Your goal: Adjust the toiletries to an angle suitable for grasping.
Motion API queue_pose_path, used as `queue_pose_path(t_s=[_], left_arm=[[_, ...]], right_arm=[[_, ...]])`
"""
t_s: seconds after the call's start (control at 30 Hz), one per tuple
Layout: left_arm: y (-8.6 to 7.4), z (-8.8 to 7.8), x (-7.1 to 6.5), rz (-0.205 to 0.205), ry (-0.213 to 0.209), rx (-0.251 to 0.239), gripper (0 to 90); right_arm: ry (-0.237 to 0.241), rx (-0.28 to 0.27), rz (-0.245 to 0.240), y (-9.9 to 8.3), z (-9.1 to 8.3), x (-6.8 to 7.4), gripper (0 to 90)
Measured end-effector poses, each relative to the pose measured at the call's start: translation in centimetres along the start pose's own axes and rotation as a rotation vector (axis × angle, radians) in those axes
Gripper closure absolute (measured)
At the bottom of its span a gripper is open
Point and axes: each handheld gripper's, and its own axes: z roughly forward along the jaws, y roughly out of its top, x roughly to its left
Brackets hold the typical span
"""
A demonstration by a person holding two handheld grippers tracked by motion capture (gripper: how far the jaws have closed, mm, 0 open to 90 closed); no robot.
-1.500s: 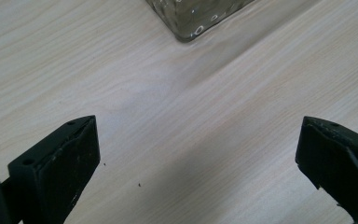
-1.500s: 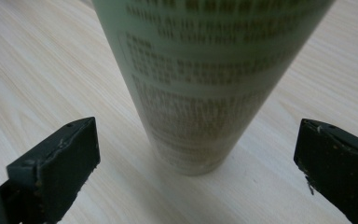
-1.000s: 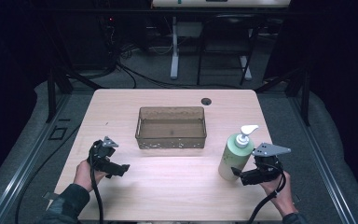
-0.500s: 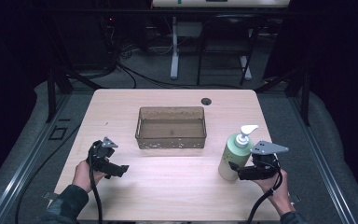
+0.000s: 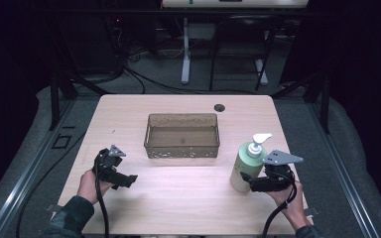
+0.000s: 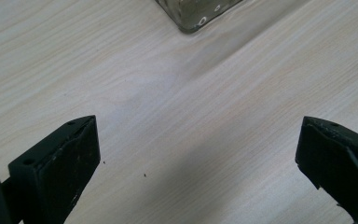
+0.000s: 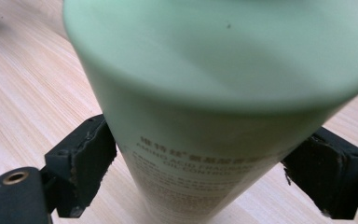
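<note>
Right gripper (image 5: 250,184) low at the table's (image 5: 188,198) right side, jaws spread around the green pump bottle (image 5: 246,166), apparently touching both sides. Bottle upright, right of the clear bin (image 5: 182,135). Left gripper (image 5: 127,179) wide open over bare wood.

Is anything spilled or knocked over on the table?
No, nothing looks wrong. The pale green pump bottle with the white nozzle stands upright between the jaws of the right claw. The clear brownish plastic tray sits square on the light wooden table. The left claw is open over bare wood.
</note>
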Motion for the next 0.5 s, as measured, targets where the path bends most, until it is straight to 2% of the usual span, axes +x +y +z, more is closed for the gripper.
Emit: queue_pose_path(t_s=[0.3,0.5], left_arm=[[0.0,-0.2,-0.3,0.013,-0.002,-0.002,0.1],[0.2,-0.4,0.0,0.010,0.002,-0.019,0.0]], right_arm=[[0.008,0.007,-0.010,0.4,0.3,0.8,12.3],[0.024,0.009,-0.007,0.9,1.0,1.3,12.3]])
